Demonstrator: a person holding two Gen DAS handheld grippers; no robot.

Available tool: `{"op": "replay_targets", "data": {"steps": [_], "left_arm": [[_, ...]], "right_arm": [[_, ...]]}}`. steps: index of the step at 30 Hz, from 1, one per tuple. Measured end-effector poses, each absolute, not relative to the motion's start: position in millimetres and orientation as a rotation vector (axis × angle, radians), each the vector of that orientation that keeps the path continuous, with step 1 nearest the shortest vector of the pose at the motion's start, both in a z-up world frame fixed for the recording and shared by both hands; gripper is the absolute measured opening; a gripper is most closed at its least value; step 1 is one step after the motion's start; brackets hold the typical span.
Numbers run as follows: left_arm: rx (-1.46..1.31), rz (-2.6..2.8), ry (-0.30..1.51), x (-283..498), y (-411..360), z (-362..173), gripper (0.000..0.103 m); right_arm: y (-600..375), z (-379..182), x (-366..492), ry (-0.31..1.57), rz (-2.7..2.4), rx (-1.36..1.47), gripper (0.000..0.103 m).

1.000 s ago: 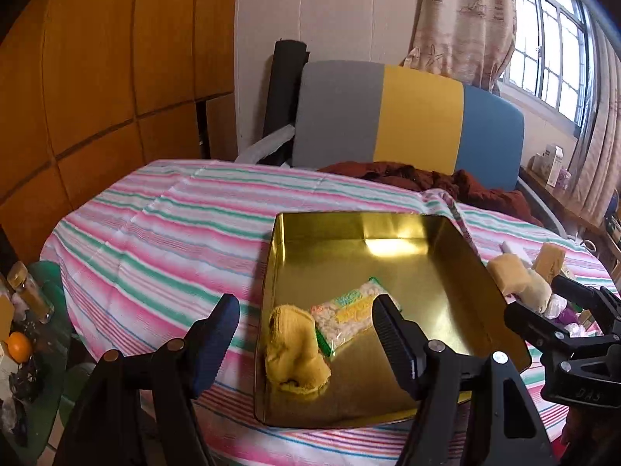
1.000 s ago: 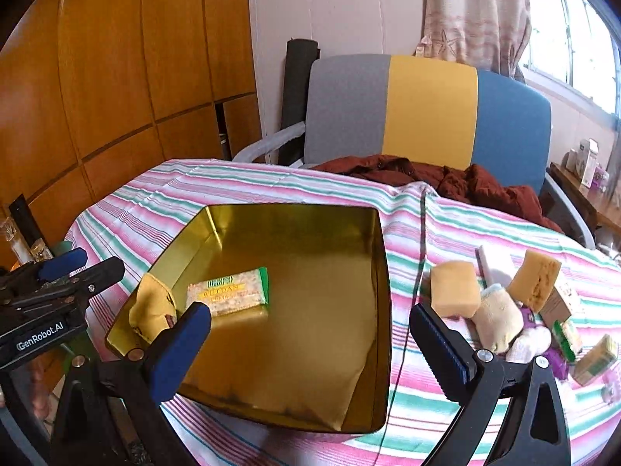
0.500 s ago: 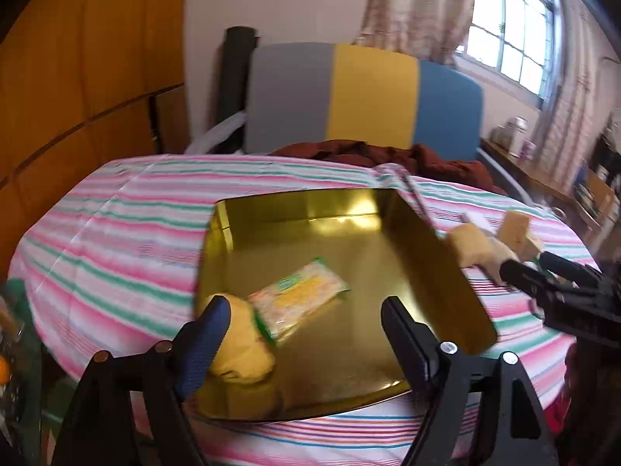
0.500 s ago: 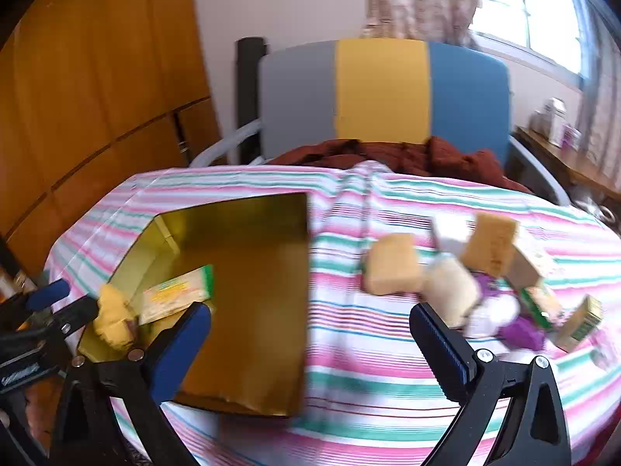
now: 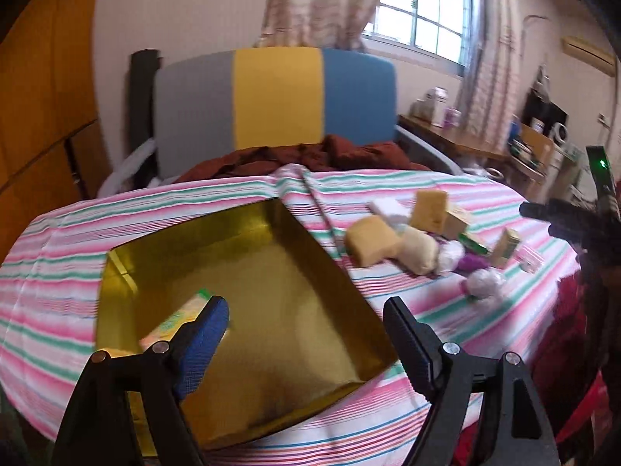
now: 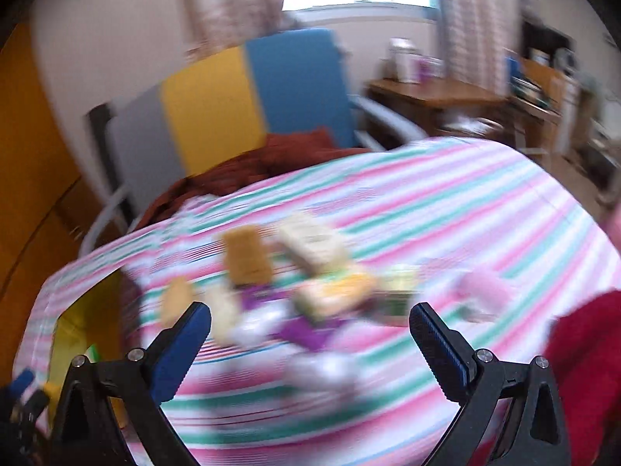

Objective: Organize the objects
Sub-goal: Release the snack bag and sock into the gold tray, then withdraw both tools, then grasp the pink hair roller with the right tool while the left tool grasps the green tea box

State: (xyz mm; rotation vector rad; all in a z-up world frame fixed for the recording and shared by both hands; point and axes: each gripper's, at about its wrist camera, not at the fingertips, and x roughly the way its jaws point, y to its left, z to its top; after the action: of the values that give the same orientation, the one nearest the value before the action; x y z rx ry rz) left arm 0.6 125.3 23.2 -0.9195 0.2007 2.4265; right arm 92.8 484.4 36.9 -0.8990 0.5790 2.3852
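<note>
Loose sponges and packets (image 5: 419,240) lie clustered at the striped tablecloth's (image 5: 58,272) right edge, beside the gold tray (image 5: 310,264). Right gripper (image 6: 310,324) and left gripper (image 5: 306,316) spread, empty. Advise steadying before selecting one outlying item

Your right wrist view is heavily motion-blurred; the left is only softly blurred. Daylight enters from the far paned window (image 5: 421,0), overexposed. Fisheye edges darken.

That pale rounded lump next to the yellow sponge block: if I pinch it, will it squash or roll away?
The pale lump looks soft and bulging, so it probably squashes. Its rounded sides suggest it might roll, though the yellow sponge block seems to touch one side. Likely light.
</note>
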Motion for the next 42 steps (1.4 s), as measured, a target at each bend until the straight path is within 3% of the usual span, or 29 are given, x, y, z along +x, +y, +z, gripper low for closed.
{"op": "replay_targets", "data": {"steps": [9,15,33,35,36,42], "left_arm": [[-0.906,2.275,0.287,13,179,17,0.083],[-0.936,2.216,0.312,16,195,7,0.084],[-0.994,2.173,0.260,-2,201,-10,0.085],[-0.989,2.172,0.265,-2,204,-10,0.085],[-0.988,2.167,0.267,-3,207,-10,0.085],[-0.971,2.130,0.295,-2,228,-10,0.085]], "right_arm": [[587,30,140,0.849,2.085,-0.870,0.103],[619,-1,130,0.932,1.956,-0.986,0.103],[656,-59,102,0.979,1.742,-1.091,0.102],[658,-65,101,0.985,1.731,-1.120,0.091],[659,-67,102,1.003,1.729,-1.122,0.073],[655,-55,110,1.018,1.808,-1.056,0.070]]}}
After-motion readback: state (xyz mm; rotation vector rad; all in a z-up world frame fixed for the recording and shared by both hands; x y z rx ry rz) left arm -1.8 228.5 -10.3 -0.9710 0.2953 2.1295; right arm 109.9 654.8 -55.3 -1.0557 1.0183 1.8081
